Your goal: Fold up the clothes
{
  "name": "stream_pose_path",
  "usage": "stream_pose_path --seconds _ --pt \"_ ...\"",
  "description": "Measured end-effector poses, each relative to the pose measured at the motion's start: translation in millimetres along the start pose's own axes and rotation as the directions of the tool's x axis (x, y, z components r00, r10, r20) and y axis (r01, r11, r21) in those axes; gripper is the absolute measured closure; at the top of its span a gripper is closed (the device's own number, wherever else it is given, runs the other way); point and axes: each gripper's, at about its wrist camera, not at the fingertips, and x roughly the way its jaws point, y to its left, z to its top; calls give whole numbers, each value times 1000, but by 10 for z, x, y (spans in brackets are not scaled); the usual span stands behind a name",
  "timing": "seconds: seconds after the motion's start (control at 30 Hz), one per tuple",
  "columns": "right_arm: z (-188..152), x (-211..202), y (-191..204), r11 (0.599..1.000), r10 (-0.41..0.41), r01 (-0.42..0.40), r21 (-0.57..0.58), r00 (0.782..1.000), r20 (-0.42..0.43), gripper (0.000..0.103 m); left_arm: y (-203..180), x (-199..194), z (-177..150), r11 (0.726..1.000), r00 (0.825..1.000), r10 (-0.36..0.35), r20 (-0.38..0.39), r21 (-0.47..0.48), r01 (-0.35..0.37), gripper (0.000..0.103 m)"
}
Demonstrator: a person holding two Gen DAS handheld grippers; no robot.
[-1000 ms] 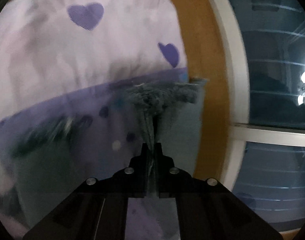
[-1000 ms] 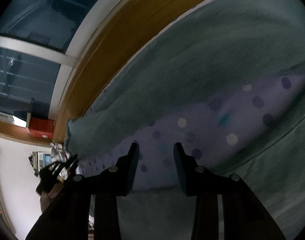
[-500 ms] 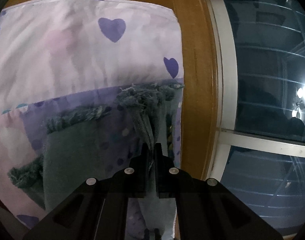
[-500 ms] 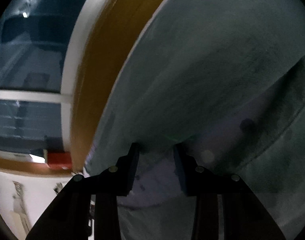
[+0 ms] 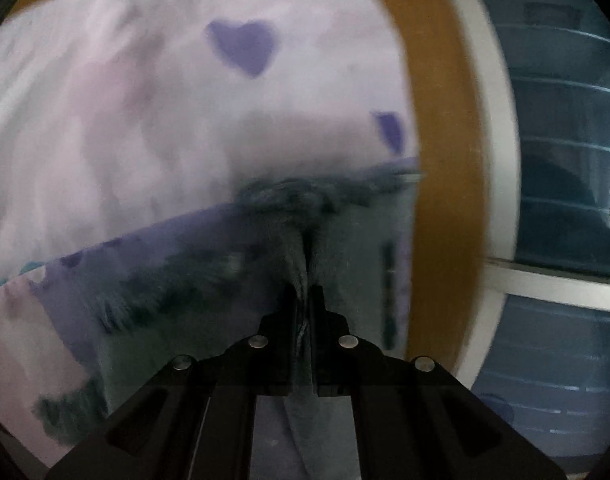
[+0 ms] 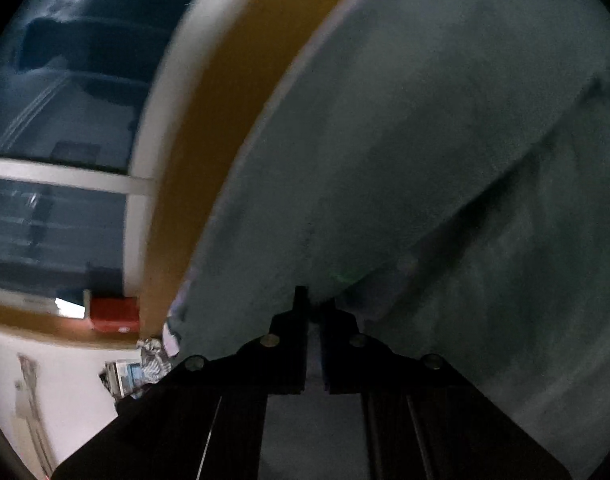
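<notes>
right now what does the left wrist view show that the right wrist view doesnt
Only the left wrist view shows the pale sheet with purple hearts, the cloth's fringed end, and the left gripper shut on the cloth.

Only the right wrist view shows a red box, a white wall, clutter below the box, and the right gripper, nearly closed at a fold of the cloth; whether it grips is unclear.

Both show the grey-green cloth, the orange-brown wood edge and a dark window.
</notes>
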Motion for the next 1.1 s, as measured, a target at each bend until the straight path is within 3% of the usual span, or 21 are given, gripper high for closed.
stream_pose_path --seconds 0.07,0.17,0.37,0.47,0.6,0.73,0.9,1.1 --pt "-40 0 -4 1000 -21 21 5 1000 -15 91 99 21 63 999 1000 -7 -23 -38 6 96" --pt "-42 -115 -40 1000 14 -13 15 999 -33 81 139 -43 149 998 999 -14 -50 -61 11 89" --pt "-125 -717 -62 993 -63 69 -101 996 62 56 188 -476 240 1000 999 18 -43 -23 -19 78" --pt "-188 -1036 -321 990 -121 130 -55 984 133 56 296 -638 225 1000 998 27 -51 -6 -27 78" --pt "-315 -1633 -842 981 -188 169 93 949 254 56 453 -702 84 999 996 32 -87 31 -30 78" --pt "-268 -2236 -1368 966 -245 198 164 906 347 56 602 -770 -296 1000 996 14 -83 15 -13 78" --pt "41 -2846 -2048 942 -331 268 203 846 418 56 922 -939 -965 999 1000 8 -12 -32 -8 78" --pt "531 -3429 -2848 933 -356 299 198 835 419 56 1483 -1133 -1711 994 996 77 37 -81 -73 78"
